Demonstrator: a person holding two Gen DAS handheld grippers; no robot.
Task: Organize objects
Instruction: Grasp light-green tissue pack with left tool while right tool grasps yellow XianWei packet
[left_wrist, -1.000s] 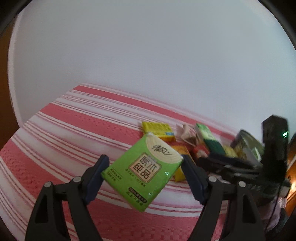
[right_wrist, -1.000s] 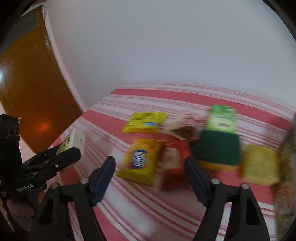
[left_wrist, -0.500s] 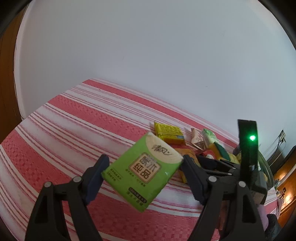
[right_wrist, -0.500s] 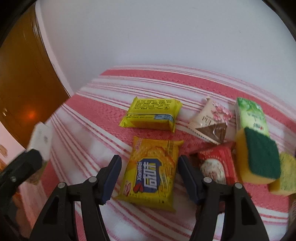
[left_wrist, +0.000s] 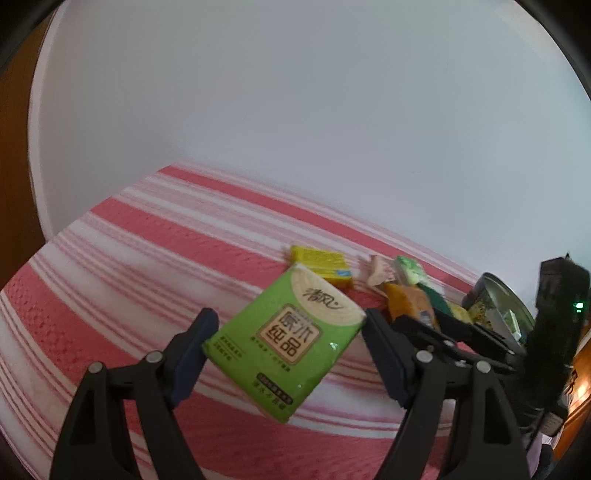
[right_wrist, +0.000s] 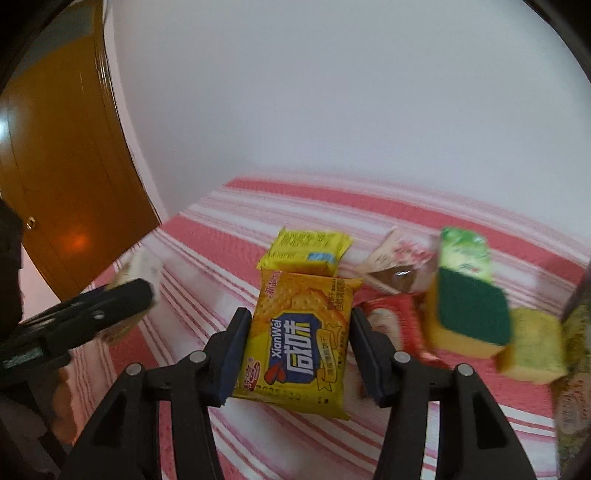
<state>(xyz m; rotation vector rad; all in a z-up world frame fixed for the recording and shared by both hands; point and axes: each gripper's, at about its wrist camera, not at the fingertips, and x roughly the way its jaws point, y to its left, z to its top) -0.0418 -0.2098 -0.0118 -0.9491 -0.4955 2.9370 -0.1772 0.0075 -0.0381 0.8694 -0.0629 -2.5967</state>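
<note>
In the left wrist view, the left tongs (left_wrist: 284, 345) squeeze a green tissue pack (left_wrist: 284, 341) and hold it tilted above the red and white striped surface (left_wrist: 147, 258). In the right wrist view, the right tongs (right_wrist: 295, 332) have just been closing and now pinch a yellow cracker pack (right_wrist: 301, 332) by its sides. A red packet (right_wrist: 395, 317) and a green-topped sponge (right_wrist: 469, 314) lie just beside it.

- Tissue pack (left_wrist: 286, 341): large characters "原木纯品" on a beige panel, with a cursive brand above, probably "清风".
- Cracker packet (right_wrist: 301, 338): "XianWei" beside "咸味" on a blue banner; smaller print is blurred.
</note>
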